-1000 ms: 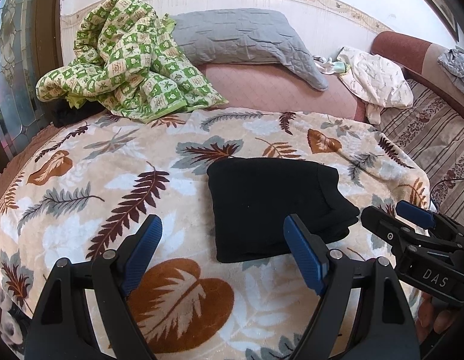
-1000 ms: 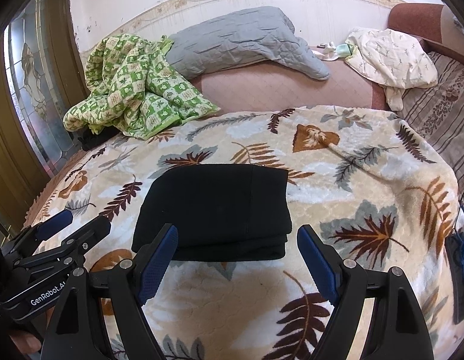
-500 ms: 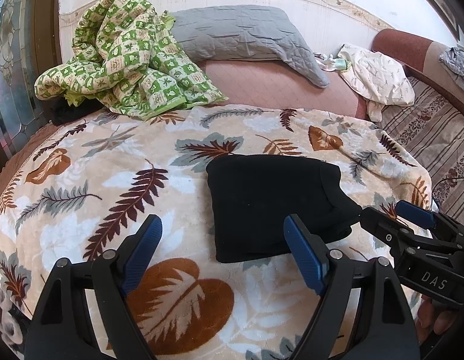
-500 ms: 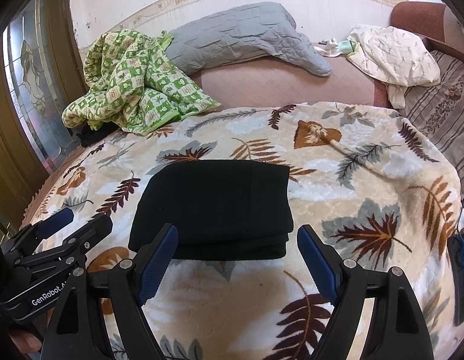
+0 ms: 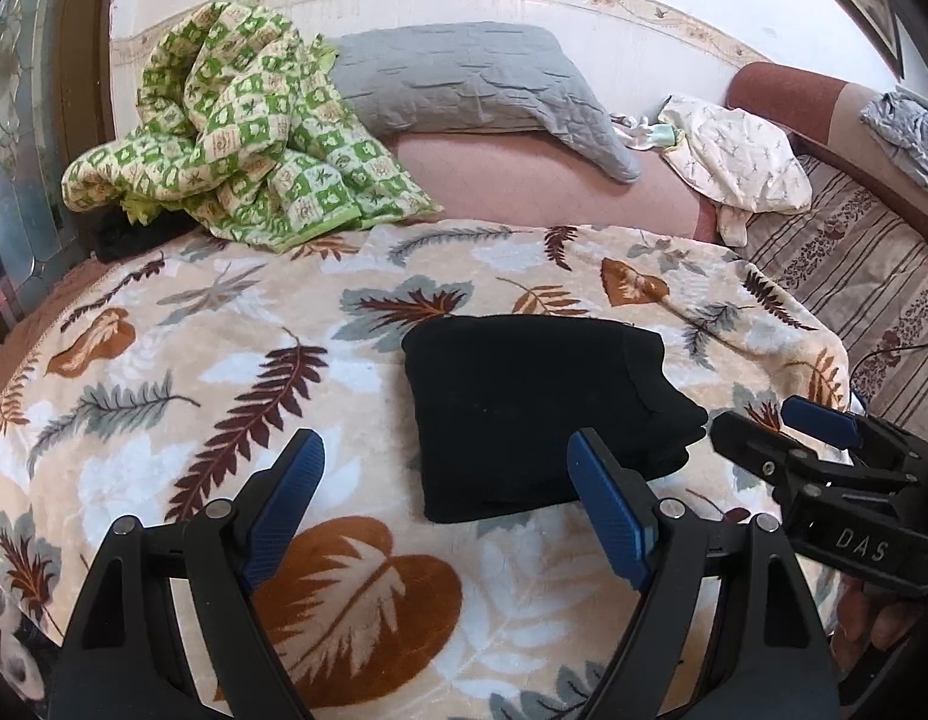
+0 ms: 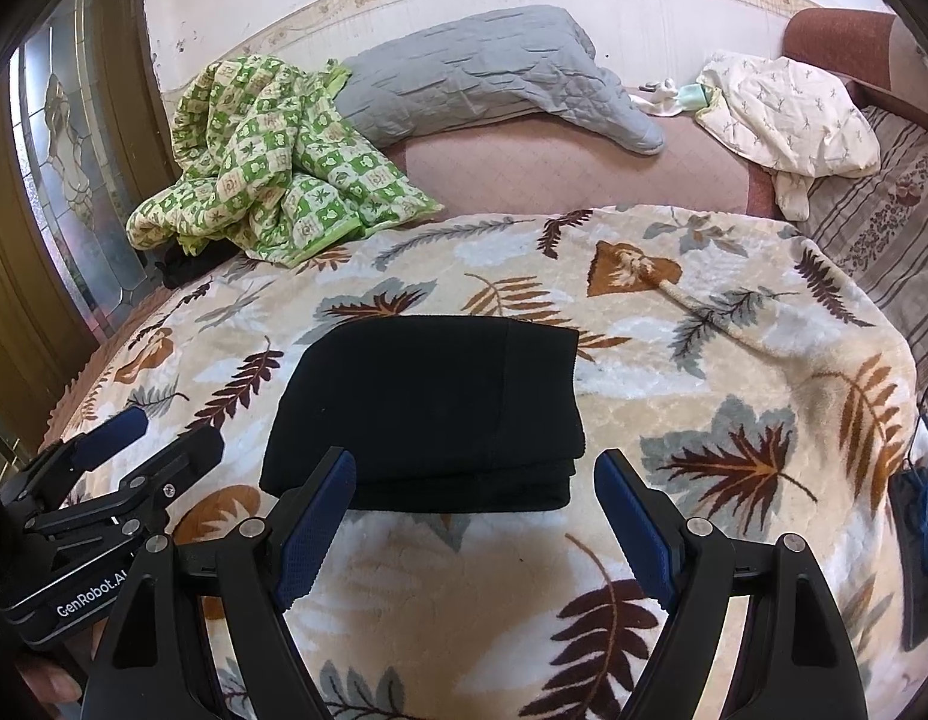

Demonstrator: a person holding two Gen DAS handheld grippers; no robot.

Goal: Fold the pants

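Nearest us, our left gripper [image 5: 446,513] and right gripper [image 6: 474,528] hung released, jaws wide, grasping nothing. Just beyond them the black pants [image 6: 428,408] lay in a compact folded stack on the leaf-print blanket [image 6: 733,372]; we judged the folding essentially finished.

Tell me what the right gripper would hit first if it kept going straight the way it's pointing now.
Most likely the folded black pants. The open right gripper points down at their near edge on the leaf-print blanket, nothing between, though depth is hard to judge.
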